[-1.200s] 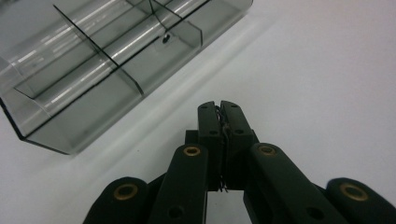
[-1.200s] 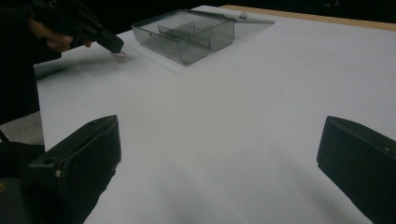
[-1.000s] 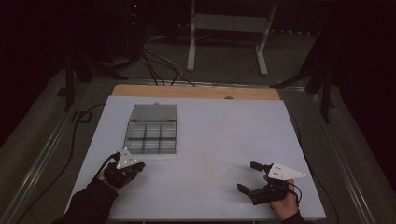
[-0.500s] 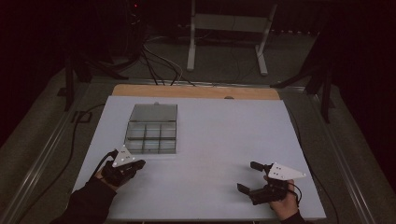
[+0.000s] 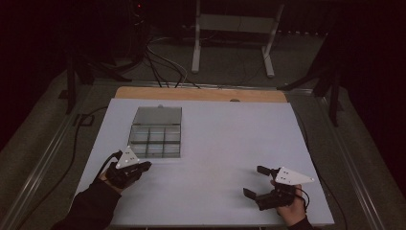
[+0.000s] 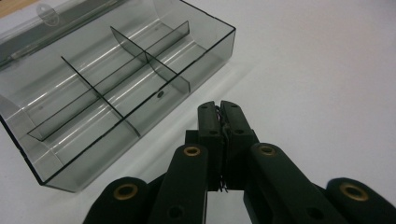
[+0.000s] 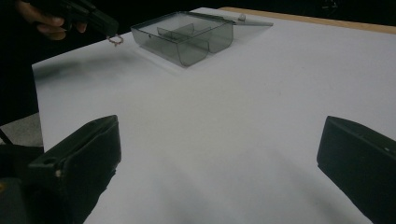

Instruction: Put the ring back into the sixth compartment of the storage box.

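The small metal piece, too small to tell whether it is a ring or a coil, is pinched at the very tip of the left claw, whose jaws are closed on it, just above the worktop. The clear box lies with its lid open at about 1 o'clock from that claw in the high view, near but apart, its 6 compartments looking empty. The step in hand is probably dropping the piece into 1 compartment. To do it well, carry the tip over the near wall without knocking the light box, centre it above the chosen cell, lower it, then open. The right claw hovers wide open and holds nothing at about 4 o'clock from the box, well apart; it could steady the box.
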Tool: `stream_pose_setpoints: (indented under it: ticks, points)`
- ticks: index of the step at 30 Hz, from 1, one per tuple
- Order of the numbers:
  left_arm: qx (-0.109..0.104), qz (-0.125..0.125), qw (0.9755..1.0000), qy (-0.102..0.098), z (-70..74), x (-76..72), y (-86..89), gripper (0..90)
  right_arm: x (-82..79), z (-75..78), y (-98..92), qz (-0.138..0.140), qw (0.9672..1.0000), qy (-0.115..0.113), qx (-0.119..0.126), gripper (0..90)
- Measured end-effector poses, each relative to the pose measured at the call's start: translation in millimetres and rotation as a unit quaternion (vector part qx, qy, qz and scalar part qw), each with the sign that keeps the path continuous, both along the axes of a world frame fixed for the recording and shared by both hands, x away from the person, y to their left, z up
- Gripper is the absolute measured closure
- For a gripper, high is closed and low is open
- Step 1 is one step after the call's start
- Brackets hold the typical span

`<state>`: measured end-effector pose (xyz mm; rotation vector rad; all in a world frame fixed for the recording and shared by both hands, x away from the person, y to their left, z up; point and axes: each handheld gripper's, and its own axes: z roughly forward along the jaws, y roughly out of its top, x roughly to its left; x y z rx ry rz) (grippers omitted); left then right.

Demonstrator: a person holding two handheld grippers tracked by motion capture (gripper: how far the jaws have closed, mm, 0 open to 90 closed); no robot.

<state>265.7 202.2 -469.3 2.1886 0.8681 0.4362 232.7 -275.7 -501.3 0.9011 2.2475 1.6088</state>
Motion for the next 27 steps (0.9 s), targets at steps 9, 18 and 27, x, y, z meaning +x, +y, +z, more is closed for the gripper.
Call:
stream_pose_setpoints:
  ticks: [9,18,27]
  points:
    - [-0.012,-0.002,0.9999,-0.002,7.8,6.5,1.2,90.0,0.1,-0.1,0.1,0.000,1.0000,-0.001,-0.002,0.0]
    - [-0.017,-0.008,0.9998,-0.006,13.1,13.0,-4.4,90.0,-0.2,-0.1,0.2,0.000,1.0000,-0.001,-0.002,0.0]
    - [-0.017,-0.012,0.9997,-0.009,15.4,19.6,-10.2,90.0,-0.1,-0.1,-0.5,-0.001,1.0000,0.000,0.000,0.0]
